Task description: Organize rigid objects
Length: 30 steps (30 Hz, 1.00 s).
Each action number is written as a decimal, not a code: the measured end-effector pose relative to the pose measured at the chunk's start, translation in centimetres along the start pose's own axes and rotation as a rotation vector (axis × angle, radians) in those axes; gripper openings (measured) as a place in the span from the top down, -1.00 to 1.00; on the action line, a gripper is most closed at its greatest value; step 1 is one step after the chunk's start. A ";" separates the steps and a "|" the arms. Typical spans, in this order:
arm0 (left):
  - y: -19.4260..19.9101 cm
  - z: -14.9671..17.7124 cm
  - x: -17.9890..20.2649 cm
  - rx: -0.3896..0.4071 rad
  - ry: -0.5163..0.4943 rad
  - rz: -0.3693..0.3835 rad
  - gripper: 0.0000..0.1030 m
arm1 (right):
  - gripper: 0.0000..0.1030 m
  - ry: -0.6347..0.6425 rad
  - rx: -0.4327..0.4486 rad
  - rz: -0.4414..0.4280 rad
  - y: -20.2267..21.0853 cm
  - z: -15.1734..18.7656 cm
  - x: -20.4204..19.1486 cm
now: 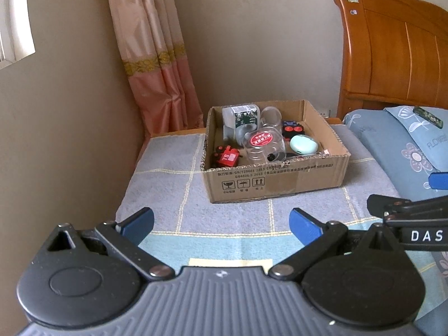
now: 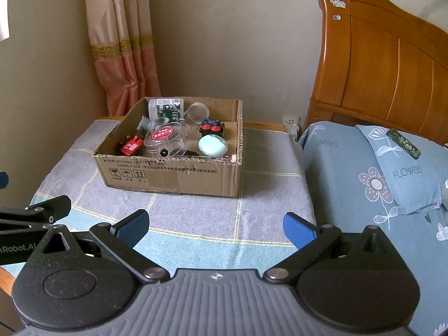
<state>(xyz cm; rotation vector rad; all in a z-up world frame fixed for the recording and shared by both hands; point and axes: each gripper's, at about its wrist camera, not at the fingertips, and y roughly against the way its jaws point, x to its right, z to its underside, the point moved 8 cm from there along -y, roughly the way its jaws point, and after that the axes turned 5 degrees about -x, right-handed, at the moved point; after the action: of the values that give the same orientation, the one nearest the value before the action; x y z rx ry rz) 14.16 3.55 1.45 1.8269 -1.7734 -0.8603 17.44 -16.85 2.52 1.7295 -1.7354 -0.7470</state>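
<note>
Both the left gripper (image 1: 221,225) and the right gripper (image 2: 215,226) hung wide and empty above the blanket (image 2: 196,210), while the small hard things sat gathered in the cardboard box (image 1: 275,179), seemingly to keep them together.

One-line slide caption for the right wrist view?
Open right tool hovers over the blanket, facing a cardboard box of small items beside the bed.

I'm seeing soft daylight coming in from the window (image 1: 14,19) far left; fisheye edges are bending, corners vignetting dark.
</note>
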 end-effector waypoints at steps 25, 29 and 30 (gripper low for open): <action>0.2 -0.1 -0.1 0.011 0.006 -0.012 -0.99 | -1.00 0.002 0.010 -0.002 0.4 0.1 -0.3; 0.3 -0.1 0.0 0.010 0.008 -0.010 -0.98 | -1.00 0.000 0.011 -0.003 0.4 0.0 -0.2; 0.3 -0.1 0.0 0.010 0.008 -0.011 -0.98 | -1.00 0.000 0.011 -0.003 0.4 0.0 -0.1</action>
<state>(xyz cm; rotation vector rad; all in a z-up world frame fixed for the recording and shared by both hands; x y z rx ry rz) 14.03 3.56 1.68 1.8454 -1.7677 -0.8482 17.20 -16.72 2.79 1.7402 -1.7405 -0.7394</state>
